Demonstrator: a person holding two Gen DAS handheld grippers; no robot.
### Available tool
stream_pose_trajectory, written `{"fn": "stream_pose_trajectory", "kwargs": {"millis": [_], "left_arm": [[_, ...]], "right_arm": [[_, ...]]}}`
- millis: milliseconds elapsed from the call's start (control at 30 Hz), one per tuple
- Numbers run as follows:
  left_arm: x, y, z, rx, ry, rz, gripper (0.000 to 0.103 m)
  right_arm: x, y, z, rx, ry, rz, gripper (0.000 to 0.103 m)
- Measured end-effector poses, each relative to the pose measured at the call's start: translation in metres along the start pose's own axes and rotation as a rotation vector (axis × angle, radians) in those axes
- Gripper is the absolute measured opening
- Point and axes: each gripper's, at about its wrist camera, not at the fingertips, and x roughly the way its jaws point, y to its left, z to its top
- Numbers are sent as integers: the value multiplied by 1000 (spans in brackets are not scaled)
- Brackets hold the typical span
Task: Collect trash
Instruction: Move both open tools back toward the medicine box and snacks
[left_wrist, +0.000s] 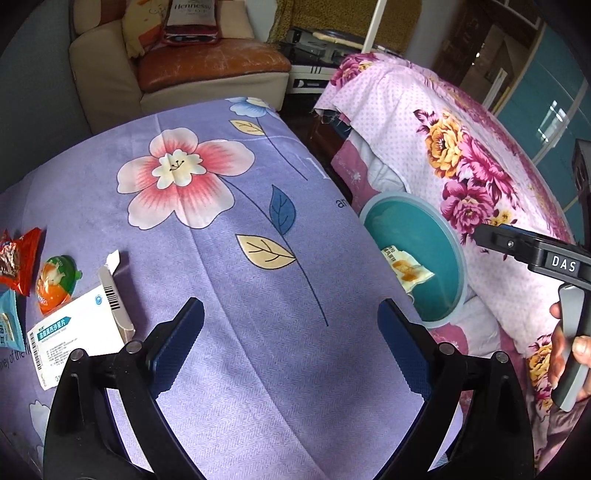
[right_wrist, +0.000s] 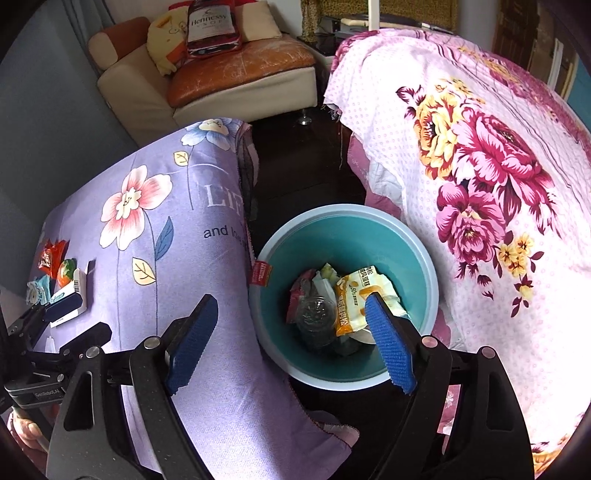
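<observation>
The right tool (right_wrist: 291, 334) is wide open with nothing between its blue pads. It hangs over the edge of the tabletop (right_wrist: 207, 369), which has a purple flower cloth. Its right pad sits above the teal trash bin (right_wrist: 413, 258). Just past that pad, down in the bin, lie a yellow wrapper (right_wrist: 352, 295), a clear plastic cup (right_wrist: 314, 314) and some more crumpled trash.

The left tool (left_wrist: 291, 339) is wide open too, and it holds nothing. It hangs over the purple cloth. Just to its left lies a white box (left_wrist: 70, 332) with one flap open. Further left are an orange and green jelly cup (left_wrist: 55, 280), a red wrapper (left_wrist: 20, 258) and a blue packet (left_wrist: 9, 325). The bin is to its right, below the tabletop, beside the pink flowery bed (left_wrist: 480, 177).
</observation>
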Motion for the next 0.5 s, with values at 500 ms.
{"fn": "stream_pose_trajectory", "kwargs": {"millis": [500], "left_arm": [[-58,104,-43,-122,-59,97,95]], "right_arm": [[5,128,-10,-264,58,58,82]]}}
